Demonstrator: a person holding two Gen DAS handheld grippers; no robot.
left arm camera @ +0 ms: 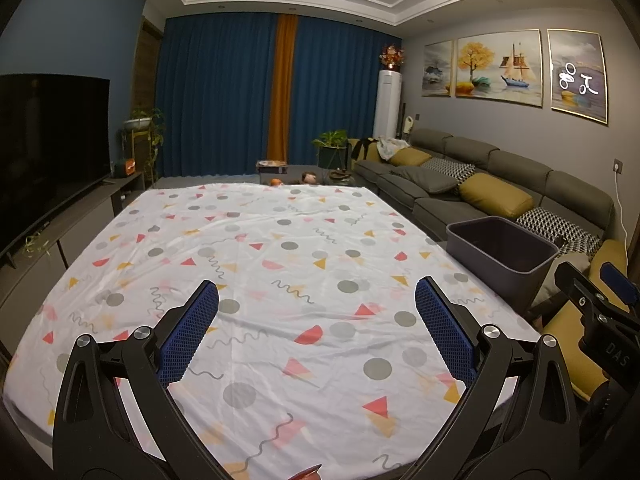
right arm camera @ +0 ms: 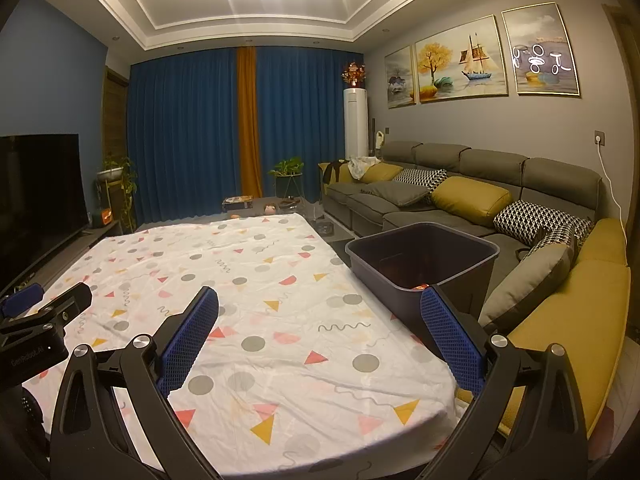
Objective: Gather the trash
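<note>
Blue-padded left gripper [left arm camera: 316,300], left wrist view: fingers spread wide, nothing between them, held above the near end of the table.
- Tablecloth [left arm camera: 280,216]: white, printed with grey dots, red and yellow triangles and squiggles; covers the whole table top. No loose trash is visible on it.
- Small reddish item [left arm camera: 306,474]: at the bottom edge, just under the gripper; too cropped to identify, possibly trash.
- Bin [left arm camera: 472,229]: dark grey, open-topped, beyond the table's right edge, in front of the sofa [left arm camera: 520,168]. Contents not visible from here.
- Right gripper: seen only in part at the right margin, near the bin.

Right wrist view:
- Right gripper [right arm camera: 320,300]: blue pads spread wide, empty, over the table's near right corner.
- Bin: directly ahead and slightly right, its near rim just behind the right fingertip; something orange-red lies at the bottom, so collected trash appears to sit inside.
- Left gripper: black body at the left margin, well apart from the bin.
- Television [right arm camera: 36,184]: dark screen, left wall.

Governing relation: the bin lies to the right of both tools, and the right hand is clearly nearer to it. Judgement: collection looks largely done; only the cropped reddish item under the left tool might remain, and that hand is the nearer one.
</note>
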